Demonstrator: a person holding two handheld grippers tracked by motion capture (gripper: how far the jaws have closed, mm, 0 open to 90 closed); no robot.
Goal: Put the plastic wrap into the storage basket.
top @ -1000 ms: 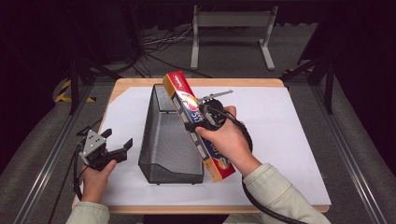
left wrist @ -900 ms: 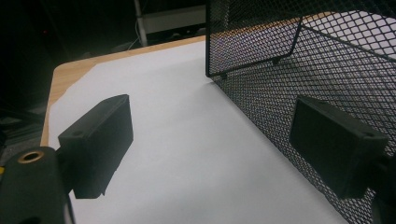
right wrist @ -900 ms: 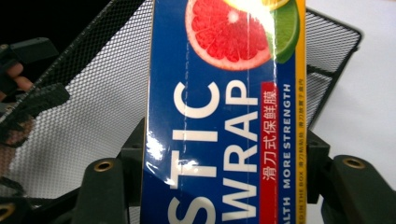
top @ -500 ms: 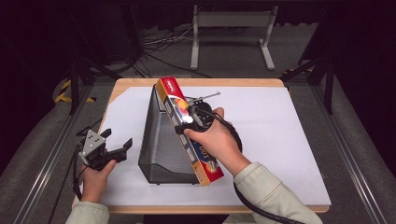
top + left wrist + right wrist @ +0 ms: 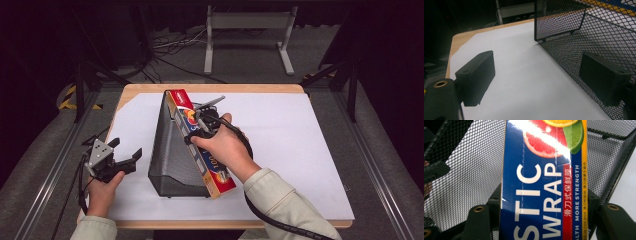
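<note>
Your right hand-held gripper (image 5: 199, 131) is clamped across the plastic wrap box (image 5: 200, 142), about midway along its length, and the box lies slanted over the open top of the black wire mesh basket (image 5: 170, 150), its far end toward the back of the desk (image 5: 300, 150) and its near end poking past the basket's front corner. Judge the box as light but long: a thin cardboard carton with a roll inside, stiff along its length yet easy to dent if you squeeze the broad faces hard. Its printed skin looks glossy, with a bright glare streak across the fruit picture in the right gripper view (image 5: 544, 182), so expect it to be a little slippery; a grip near the middle across the narrow sides, as you have it, should keep it from swinging end-heavy. The basket is rigid woven metal with a wire rim and tapering walls, so a box corner could snag on the mesh. Your left hand-held gripper (image 5: 122, 161) rests low at the desk's left edge with its jaws standing apart on nothing, just beside the basket's wall (image 5: 584, 45). The desk is wood under a smooth white sheet.
</note>
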